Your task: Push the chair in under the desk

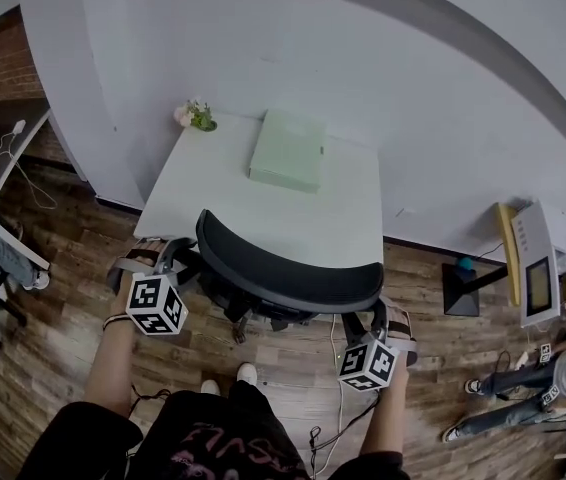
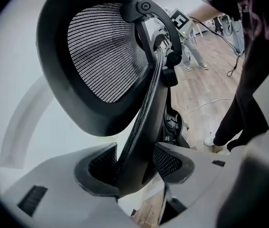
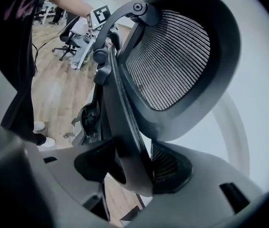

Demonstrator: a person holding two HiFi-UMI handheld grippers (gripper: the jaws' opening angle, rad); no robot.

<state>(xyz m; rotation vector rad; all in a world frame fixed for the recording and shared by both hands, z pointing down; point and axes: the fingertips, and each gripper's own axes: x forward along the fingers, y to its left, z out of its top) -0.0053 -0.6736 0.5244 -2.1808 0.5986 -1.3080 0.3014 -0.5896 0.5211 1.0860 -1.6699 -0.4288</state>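
Gripping the black mesh-backed chair [image 1: 293,273] at both ends of its curved backrest, a person stands close behind it, white shoes [image 1: 247,372] on the wood floor [image 1: 73,298]. Left gripper [image 1: 176,256]: jaws closed narrow on the backrest's left edge, with a dark pad pressed to each side of the frame. Right gripper [image 1: 375,316]: the same on the right edge, jaws clamped around the frame. The chair sits at the near edge of the white surface [image 1: 253,208]. From above, the backrest top overlaps that edge; the seat is hidden and part of the base shows below. Toward the surface's far side a pale green box [image 1: 288,150] lies flat, and a small potted plant [image 1: 199,117] stands at the far left corner, both well apart from the chair.
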